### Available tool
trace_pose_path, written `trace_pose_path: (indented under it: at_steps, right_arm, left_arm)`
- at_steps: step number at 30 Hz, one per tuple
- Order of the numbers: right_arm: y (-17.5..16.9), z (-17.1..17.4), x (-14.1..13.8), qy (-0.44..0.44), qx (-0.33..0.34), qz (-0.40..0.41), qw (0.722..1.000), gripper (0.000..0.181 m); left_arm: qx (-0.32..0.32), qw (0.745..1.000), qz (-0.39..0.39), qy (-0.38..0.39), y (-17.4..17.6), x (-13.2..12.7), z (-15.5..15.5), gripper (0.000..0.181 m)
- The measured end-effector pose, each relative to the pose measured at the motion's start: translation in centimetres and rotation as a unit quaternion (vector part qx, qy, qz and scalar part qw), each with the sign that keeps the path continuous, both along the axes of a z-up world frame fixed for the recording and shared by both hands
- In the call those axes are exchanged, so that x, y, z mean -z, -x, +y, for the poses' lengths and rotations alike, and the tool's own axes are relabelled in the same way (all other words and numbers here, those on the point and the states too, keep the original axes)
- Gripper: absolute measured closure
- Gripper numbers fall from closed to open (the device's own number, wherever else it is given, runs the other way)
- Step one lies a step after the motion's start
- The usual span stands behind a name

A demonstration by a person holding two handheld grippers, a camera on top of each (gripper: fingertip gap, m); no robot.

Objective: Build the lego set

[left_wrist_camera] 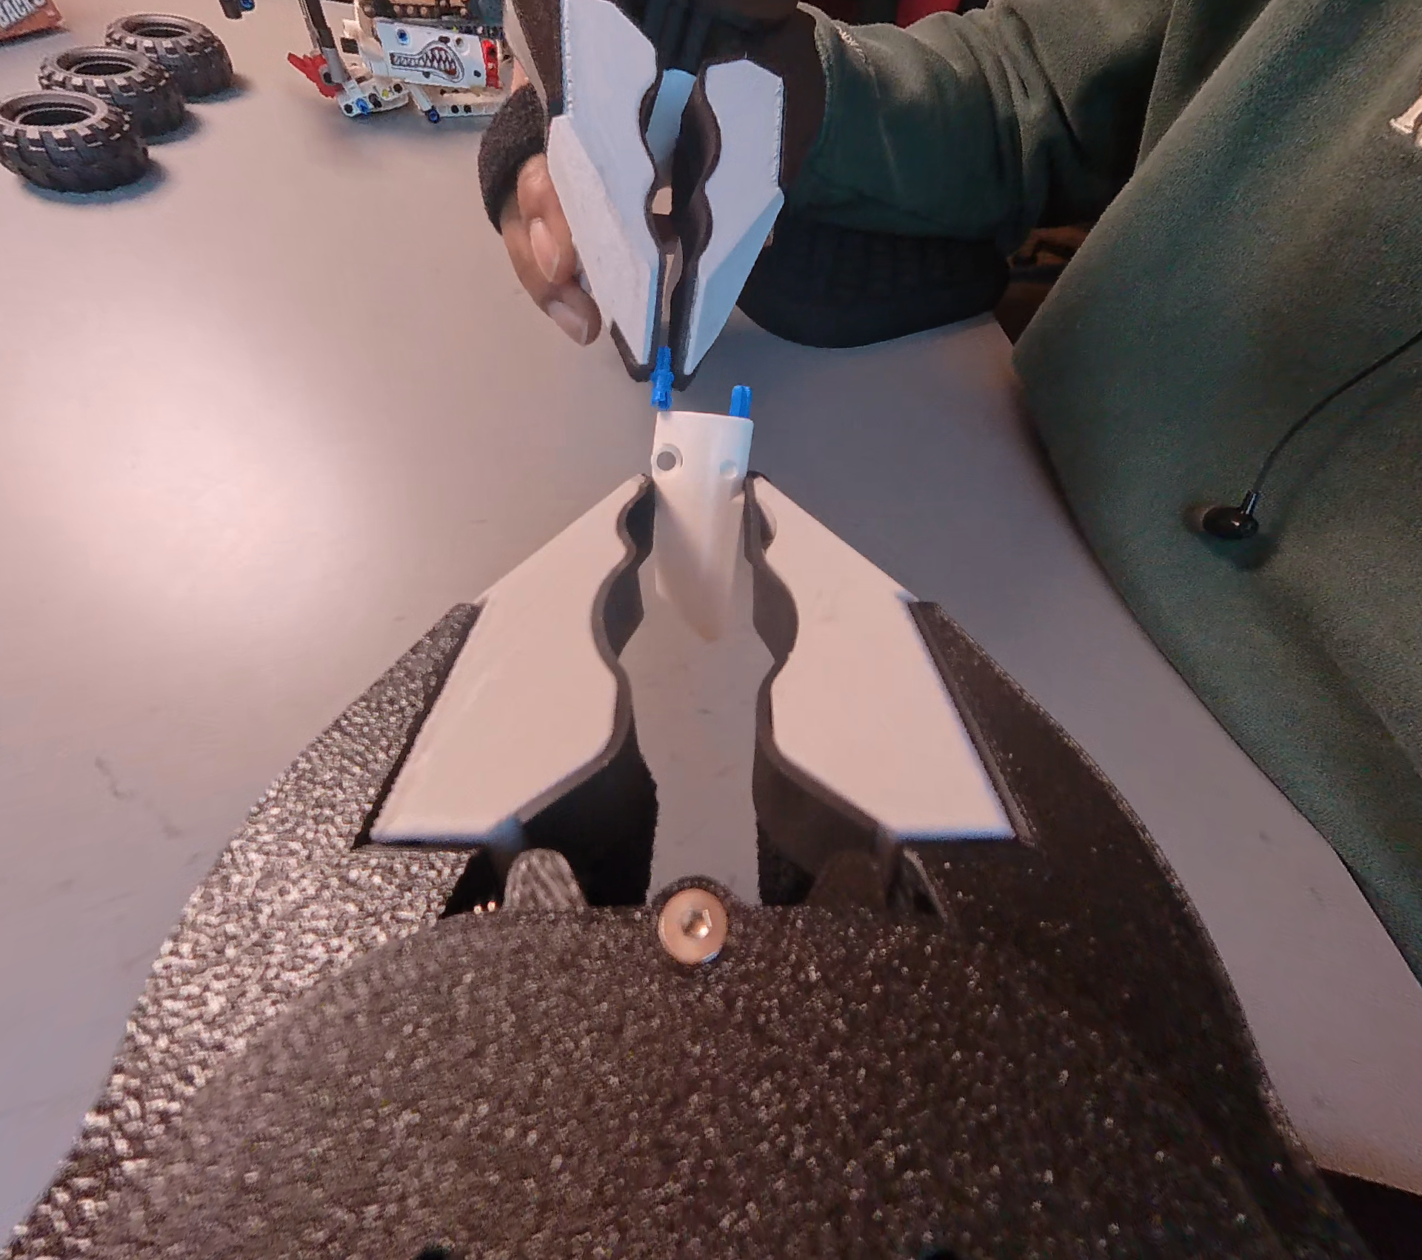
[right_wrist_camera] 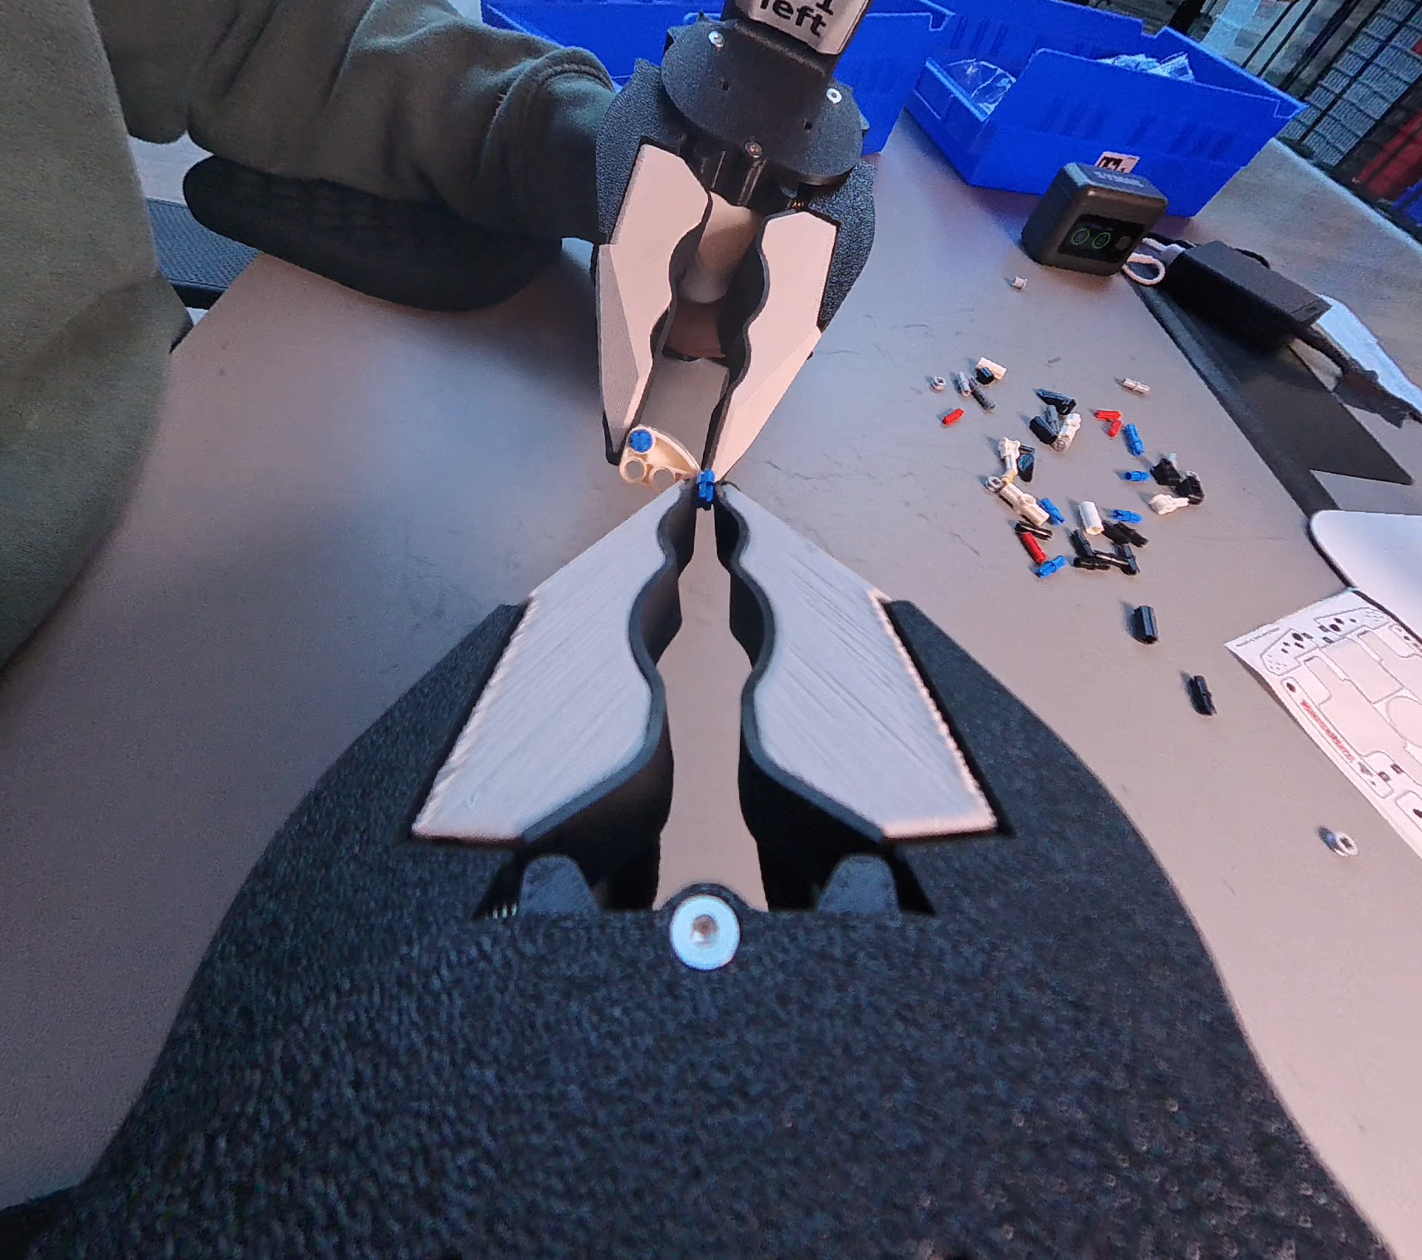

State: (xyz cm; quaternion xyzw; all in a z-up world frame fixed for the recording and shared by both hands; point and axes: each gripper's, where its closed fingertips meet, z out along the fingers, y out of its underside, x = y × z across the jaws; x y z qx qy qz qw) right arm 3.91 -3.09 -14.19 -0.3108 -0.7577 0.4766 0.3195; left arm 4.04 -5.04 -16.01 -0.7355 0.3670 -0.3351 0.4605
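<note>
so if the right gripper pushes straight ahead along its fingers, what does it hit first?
Probably the white panel piece clamped in the left gripper. The right gripper holds a blue pin whose tip is right at the panel's end; whether they already touch isn't clear.

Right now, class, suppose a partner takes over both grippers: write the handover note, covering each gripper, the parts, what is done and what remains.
Left gripper: shut on the white panel, held above the table.
Right gripper: shut on a blue pin, its tip at the panel's open hole.
Done: one blue pin already seated in the panel; the partly built truck frame and three tyres stand aside.
Left: press this pin in; loose parts wait beside the instruction sheet.
</note>
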Motion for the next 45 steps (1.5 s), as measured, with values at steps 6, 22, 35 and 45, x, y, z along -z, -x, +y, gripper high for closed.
trace_pose_path:
  at_steps: [6,22,35,45]
  right_arm:
    - [-0.1,0.1,0.6,-0.017,-0.001,-0.011,1.0,0.177]
    - [-0.2,0.1,2.2,-0.057,0.0,-0.041,0.998,0.178]
    - [-0.4,-0.3,1.8,-0.023,-0.014,-0.052,0.998,0.178]
    - [-0.9,-0.7,3.2,-0.056,-0.024,-0.09,0.994,0.178]
  left_arm:
    - [-0.005,1.0,0.008,0.009,0.1,0.4,0.1,0.159]
    - [-0.023,0.998,0.055,0.017,0.0,1.6,0.3,0.159]
    - [-0.02,0.998,0.059,-0.006,-0.4,1.3,0.0,0.16]
    - [-0.007,0.995,0.1,0.003,-1.0,3.0,-0.4,0.161]
